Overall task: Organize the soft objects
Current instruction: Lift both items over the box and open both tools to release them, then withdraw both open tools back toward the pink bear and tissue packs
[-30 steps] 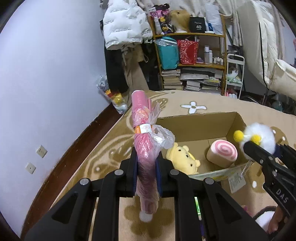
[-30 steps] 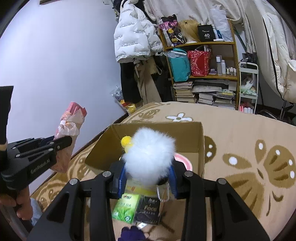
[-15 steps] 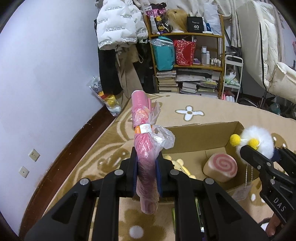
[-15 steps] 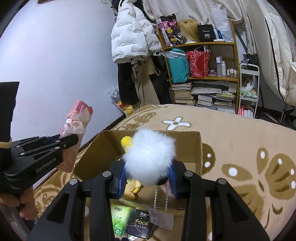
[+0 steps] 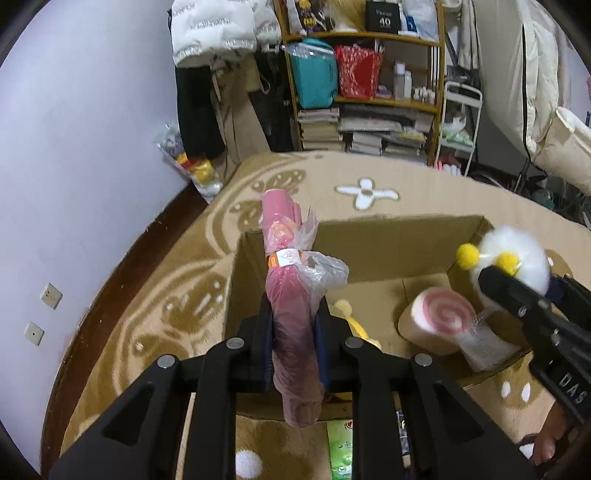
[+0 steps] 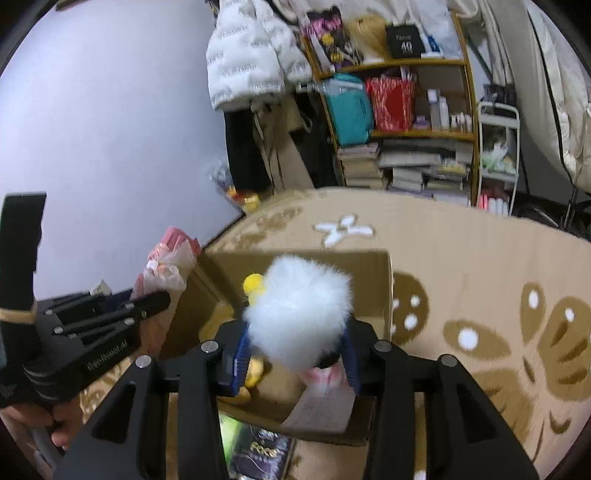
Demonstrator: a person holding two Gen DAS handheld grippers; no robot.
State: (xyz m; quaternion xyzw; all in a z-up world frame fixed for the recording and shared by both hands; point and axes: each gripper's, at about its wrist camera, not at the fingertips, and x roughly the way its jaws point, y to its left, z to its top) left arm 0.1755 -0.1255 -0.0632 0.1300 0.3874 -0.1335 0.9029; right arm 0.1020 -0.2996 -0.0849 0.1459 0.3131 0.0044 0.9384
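Note:
My left gripper (image 5: pixel 293 328) is shut on a pink roll wrapped in clear plastic (image 5: pixel 290 295) and holds it upright above the near left part of an open cardboard box (image 5: pixel 369 236). My right gripper (image 6: pixel 295 347) is shut on a white fluffy toy with yellow pompoms (image 6: pixel 301 310), over the box (image 6: pixel 384 280). The toy also shows in the left wrist view (image 5: pixel 513 254). Inside the box lie a pink swirl-roll plush (image 5: pixel 439 317) and a yellow plush (image 5: pixel 354 321), partly hidden.
The box stands on a tan patterned rug (image 5: pixel 369 184). Green and dark packets (image 6: pixel 255 446) lie on the rug in front of the box. A cluttered shelf (image 5: pixel 365 74), hanging coats (image 5: pixel 214 33) and a lilac wall (image 5: pixel 74 147) stand behind.
Both grippers have moved forward over the box with their objects still held. The box now sits closer and lower in both views.

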